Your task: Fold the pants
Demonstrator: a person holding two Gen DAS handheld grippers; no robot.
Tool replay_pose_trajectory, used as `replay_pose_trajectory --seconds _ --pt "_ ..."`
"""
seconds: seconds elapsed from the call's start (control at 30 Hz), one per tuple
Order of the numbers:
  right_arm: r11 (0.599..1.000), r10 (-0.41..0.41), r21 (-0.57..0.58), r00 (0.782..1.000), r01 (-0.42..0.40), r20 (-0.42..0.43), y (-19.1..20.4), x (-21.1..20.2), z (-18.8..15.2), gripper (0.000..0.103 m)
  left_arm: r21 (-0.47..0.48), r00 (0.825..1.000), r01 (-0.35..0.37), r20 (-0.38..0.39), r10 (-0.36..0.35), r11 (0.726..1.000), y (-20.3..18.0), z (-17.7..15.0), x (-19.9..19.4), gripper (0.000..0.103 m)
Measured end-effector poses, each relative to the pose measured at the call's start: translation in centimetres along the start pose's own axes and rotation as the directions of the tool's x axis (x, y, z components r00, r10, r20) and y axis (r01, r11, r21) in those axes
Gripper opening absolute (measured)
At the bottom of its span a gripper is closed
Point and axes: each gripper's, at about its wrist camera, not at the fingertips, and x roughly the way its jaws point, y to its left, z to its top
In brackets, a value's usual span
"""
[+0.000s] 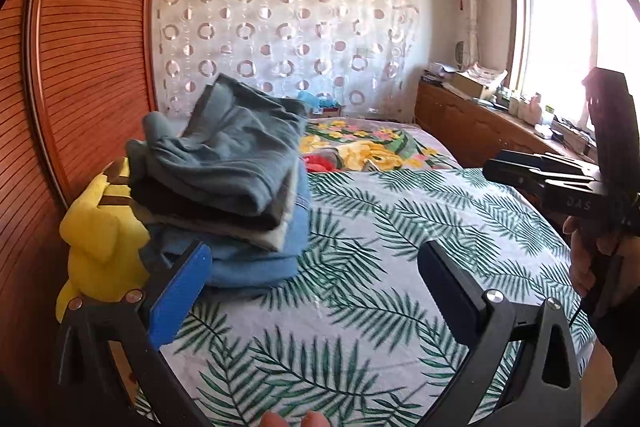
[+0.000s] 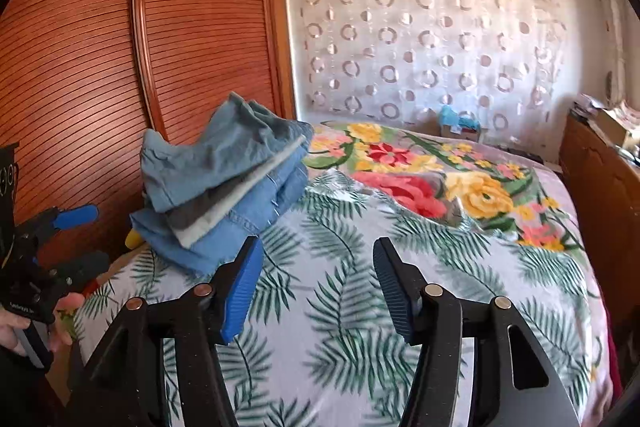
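- Right now your left gripper (image 1: 316,291) stands wide apart with nothing between its pads, only the palm-leaf bedspread (image 1: 360,227) showing through the gap.
- Your right gripper (image 2: 316,283) is parted too, a bit narrower, and just as empty; neither tool touches any cloth.
- Just beyond the left gripper's blue pad sits the stack of folded pants (image 1: 228,187), at the left edge of the bed beside the wooden wardrobe (image 1: 80,67).
- On top lies a grey-blue pair (image 2: 216,155), and it looks loose: one corner sticks up and the upper layers lean toward the bed's edge.
- That's your risk, I'd say. Brush the stack with a passing finger and the top pair could slide off or come unfolded.
- A yellow plush toy (image 1: 100,235) is pressed against the stack's wardrobe side; knock it and the lower layers may shift.
- Farther back, the floral blanket (image 2: 440,179) lies rumpled across the bed; I see no unfolded pants on it, so the folding looks done for this pile.
- At the far wall, the ring-patterned curtain (image 1: 280,27) hangs well clear of everything.
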Motion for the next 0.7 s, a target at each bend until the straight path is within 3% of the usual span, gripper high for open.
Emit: replay_pose_trajectory --seconds 0.33,0.7 --pt "0.988 -0.128 0.091 0.991 0.124 0.031 1.3 -7.3 -3.3 0.082 0.021 1.000 0.021 -0.003 -0.021 1.000 -3.8 -0.4 -1.3 0.103" --pt "0.959 -0.261 0.133 0.962 0.249 0.085 3.9 -14.1 -4.3 0.083 0.075 0.996 0.039 0.074 -0.044 0.996 -8.0 1.1 -5.2 0.103"
